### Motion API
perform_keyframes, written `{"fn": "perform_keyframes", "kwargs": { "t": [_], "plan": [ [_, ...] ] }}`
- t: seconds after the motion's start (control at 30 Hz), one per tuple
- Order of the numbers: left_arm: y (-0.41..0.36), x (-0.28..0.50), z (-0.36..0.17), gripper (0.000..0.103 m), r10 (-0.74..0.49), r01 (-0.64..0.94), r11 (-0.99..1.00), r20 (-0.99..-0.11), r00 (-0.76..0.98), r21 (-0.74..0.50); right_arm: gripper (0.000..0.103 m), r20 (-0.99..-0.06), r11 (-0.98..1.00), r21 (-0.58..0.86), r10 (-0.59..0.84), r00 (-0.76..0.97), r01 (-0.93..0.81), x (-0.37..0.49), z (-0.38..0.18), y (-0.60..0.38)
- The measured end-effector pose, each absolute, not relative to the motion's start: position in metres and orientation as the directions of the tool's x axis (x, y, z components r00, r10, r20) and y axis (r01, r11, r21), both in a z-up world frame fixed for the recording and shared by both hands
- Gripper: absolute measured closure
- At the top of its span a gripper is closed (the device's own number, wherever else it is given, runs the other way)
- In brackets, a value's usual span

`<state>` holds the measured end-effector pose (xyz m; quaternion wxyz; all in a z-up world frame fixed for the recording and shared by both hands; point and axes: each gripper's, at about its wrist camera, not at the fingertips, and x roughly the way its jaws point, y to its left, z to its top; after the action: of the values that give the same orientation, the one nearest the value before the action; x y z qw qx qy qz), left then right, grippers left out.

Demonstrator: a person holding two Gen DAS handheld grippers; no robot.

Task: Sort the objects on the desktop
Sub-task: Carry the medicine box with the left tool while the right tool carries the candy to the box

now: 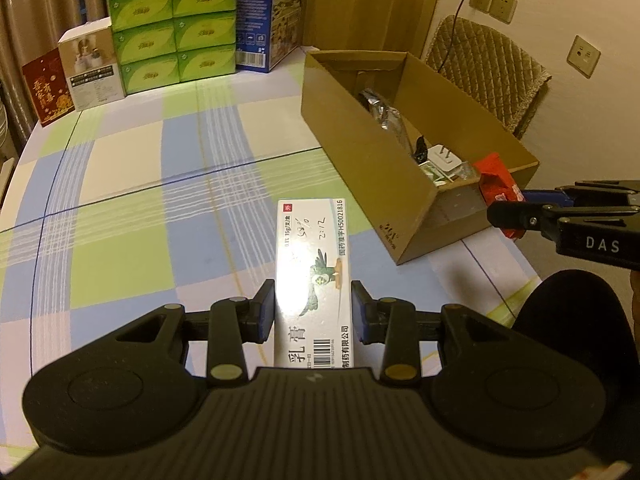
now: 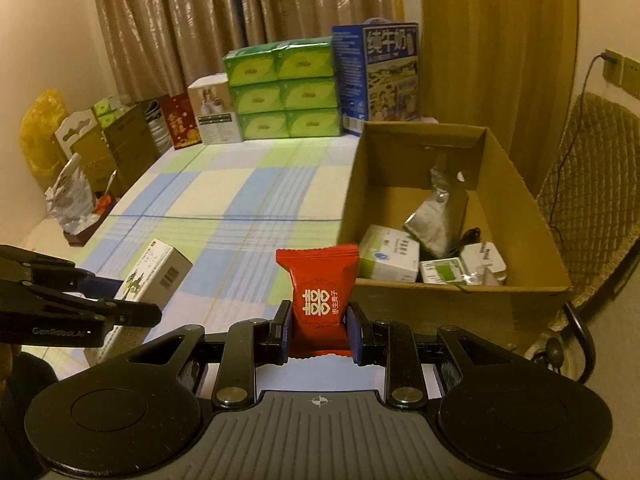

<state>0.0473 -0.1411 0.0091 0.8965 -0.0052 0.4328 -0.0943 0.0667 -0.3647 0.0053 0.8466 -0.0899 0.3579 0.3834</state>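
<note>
White ointment carton (image 1: pixel 313 276) pinched lengthwise between the pads of the left gripper (image 1: pixel 313 312), held over the checked tablecloth (image 1: pixel 132 208), pointing toward 12 o'clock. Red candy packet (image 2: pixel 319 300) pinched upright in the right gripper (image 2: pixel 319 332), just short of the near wall of the open cardboard box (image 2: pixel 516 208) at 1 o'clock. Inside the box: silver foil pouch (image 2: pixel 434 220), white medicine box (image 2: pixel 388 254), white charger plug (image 1: pixel 445 157), small green-and-white carton (image 2: pixel 442 271). At 11 o'clock, along the far table edge: stacked green tissue packs (image 1: pixel 176 28), blue milk carton (image 2: pixel 378 76), small white product box (image 1: pixel 90 68), red card (image 1: pixel 46 86). Quilted chair (image 1: pixel 486 68) at 2 o'clock beyond the box.
</note>
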Motion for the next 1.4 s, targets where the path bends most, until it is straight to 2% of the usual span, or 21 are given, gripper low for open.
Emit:
{"fn": "perform_keyframes", "kwargs": {
  "t": [0.6,1.4],
  "plan": [
    [-0.194,0.068,0.025,0.070,-0.261,0.272,0.956,-0.755,0.601,-0.113,0.078,-0.667,0.771,0.096,0.519,0.534,-0.630,0.095,0.018,-0.413],
    [-0.246,0.108,0.037,0.070,-0.311,0.350,0.930,-0.745,0.590,-0.112,0.078,-0.650,0.805,0.103,0.499,0.573,-0.584,0.134,0.024,-0.438]
  ]
}}
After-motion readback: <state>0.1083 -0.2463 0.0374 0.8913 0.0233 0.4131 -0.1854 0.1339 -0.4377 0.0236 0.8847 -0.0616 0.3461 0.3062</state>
